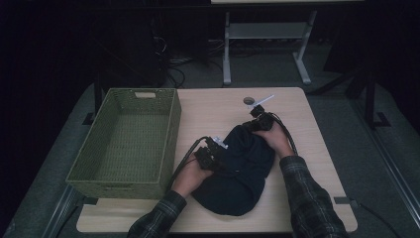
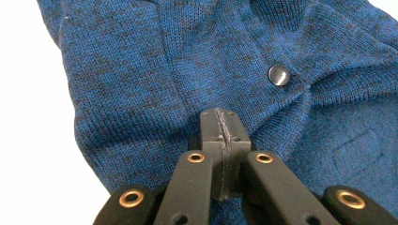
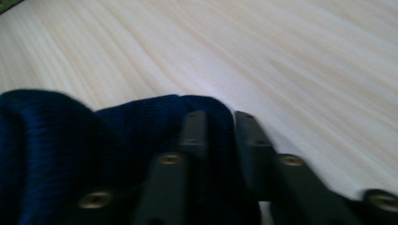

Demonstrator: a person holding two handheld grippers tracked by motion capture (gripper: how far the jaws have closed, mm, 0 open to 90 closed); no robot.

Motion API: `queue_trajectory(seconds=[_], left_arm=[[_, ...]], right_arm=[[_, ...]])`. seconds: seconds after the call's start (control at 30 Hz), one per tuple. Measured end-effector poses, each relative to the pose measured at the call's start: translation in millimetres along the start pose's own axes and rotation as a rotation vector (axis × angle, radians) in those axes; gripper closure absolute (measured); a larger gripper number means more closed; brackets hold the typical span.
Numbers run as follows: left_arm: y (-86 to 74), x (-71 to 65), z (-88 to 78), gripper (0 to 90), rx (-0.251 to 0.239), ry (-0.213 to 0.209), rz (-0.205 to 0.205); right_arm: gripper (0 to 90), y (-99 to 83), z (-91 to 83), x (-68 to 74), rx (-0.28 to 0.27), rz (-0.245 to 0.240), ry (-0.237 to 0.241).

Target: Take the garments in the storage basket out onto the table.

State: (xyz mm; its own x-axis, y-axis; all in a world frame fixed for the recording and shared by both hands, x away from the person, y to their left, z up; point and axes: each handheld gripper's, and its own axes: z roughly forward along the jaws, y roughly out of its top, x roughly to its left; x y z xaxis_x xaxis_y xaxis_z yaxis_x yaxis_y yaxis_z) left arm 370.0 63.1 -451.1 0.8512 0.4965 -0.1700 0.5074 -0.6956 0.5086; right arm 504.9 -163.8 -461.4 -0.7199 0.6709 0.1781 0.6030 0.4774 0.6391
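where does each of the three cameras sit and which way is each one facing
High view: above the person's side, looking forward and down on the table, green basket and blue knit garment; both forearms show, with the left gripper and right gripper.
Left gripper view: rides the left gripper, looking along shut jaws pinching the knit beside a button.
Right gripper view: rides the right gripper, facing across the table, fabric between its jaws.
All three share the garment.
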Motion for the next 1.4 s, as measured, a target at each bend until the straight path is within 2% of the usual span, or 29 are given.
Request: queue_trajectory(seconds=[0.13,0.2,0.37,0.53,0.7,0.73,0.8,0.83,0.9,0.97,1.1,1.23,1.3,1.37,1.4], left_arm=[[0.2,-1.1,0.0,90.0,0.002,0.004,-0.001],[0.6,-2.6,0.2,90.0,0.006,0.014,0.007],[2.1,-4.8,0.0,90.0,0.022,0.032,0.024],[2.8,-5.3,0.8,90.0,0.014,0.040,0.030],[2.9,-5.7,1.3,90.0,0.010,0.038,0.035],[3.0,-5.5,1.3,90.0,0.010,0.036,0.038],[3.2,-4.5,1.3,89.9,0.003,0.032,0.040],[3.4,-3.9,0.8,89.1,0.001,0.026,0.038],[4.1,-2.6,-0.5,83.9,-0.020,0.018,0.032],[5.2,-1.9,-3.5,80.1,-0.027,0.026,0.032],[7.0,0.9,-9.7,79.7,-0.033,0.039,0.043],[8.4,3.8,-16.8,80.1,-0.060,0.045,0.032],[9.3,5.5,-20.1,82.0,-0.064,0.045,0.035],[10.1,7.3,-22.9,90.0,-0.065,0.046,0.038],[10.5,7.7,-22.8,90.0,-0.062,0.048,0.030]], right_arm=[[84.9,1.9,-1.6,3.6,0.015,-0.025,-0.026],[85.4,2.8,-5.6,2.8,0.008,-0.035,-0.075],[86.1,3.2,-18.1,-6.6,-0.029,-0.013,-0.149],[86.4,-0.5,-9.8,-11.8,-0.007,-0.003,-0.188],[83.6,0.9,-5.5,-8.4,-0.012,0.005,-0.185],[81.0,1.3,-8.4,-7.4,-0.021,0.004,-0.178],[68.0,2.2,-15.4,-6.1,-0.044,0.013,-0.166],[64.4,2.9,-21.4,-5.6,-0.055,0.028,-0.170],[62.8,2.5,-31.9,-5.2,-0.077,0.048,-0.157],[66.6,1.8,-47.9,-3.8,-0.100,0.072,-0.132],[77.9,-1.6,-71.0,4.0,-0.130,0.077,-0.132],[89.4,-16.3,-90.9,12.5,-0.122,0.053,-0.133],[89.6,-25.7,-98.6,16.6,-0.123,0.055,-0.124],[89.6,-35.6,-105.1,19.9,-0.118,0.043,-0.124],[89.6,-40.8,-108.3,22.5,-0.122,0.048,-0.123]])
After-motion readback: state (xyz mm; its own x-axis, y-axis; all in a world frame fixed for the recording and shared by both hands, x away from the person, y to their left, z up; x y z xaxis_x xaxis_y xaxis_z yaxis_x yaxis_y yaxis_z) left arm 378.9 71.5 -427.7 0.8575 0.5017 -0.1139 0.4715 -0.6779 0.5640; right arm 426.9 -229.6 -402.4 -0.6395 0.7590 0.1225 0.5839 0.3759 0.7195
